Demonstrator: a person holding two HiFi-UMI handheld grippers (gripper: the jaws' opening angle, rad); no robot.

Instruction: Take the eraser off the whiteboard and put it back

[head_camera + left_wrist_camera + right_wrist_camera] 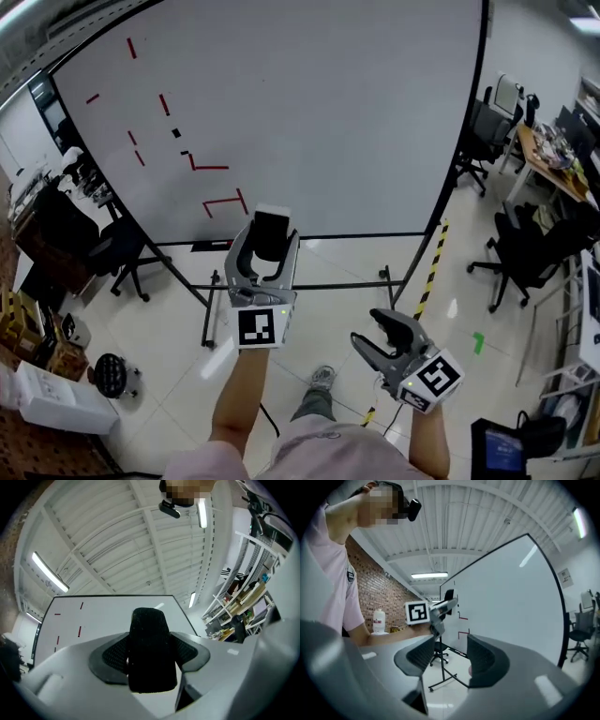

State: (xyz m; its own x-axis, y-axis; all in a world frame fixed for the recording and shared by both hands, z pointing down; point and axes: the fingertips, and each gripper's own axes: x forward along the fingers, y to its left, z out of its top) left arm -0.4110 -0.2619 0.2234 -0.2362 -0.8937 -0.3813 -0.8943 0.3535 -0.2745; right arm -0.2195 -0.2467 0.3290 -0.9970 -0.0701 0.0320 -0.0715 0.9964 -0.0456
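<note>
The left gripper is clamped on the eraser in front of the whiteboard. Its own view shows only the eraser's black felt, while the head view shows its white back. The right gripper has its jaws apart and empty, and its view catches the left one side-on.

Open air before whiteboard, its stand bars low, office chairs at right

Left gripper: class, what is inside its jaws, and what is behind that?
The black eraser is clamped between the jaws of the left gripper. Behind it stands the whiteboard with red marks; the eraser covers the board's lower middle.
</note>
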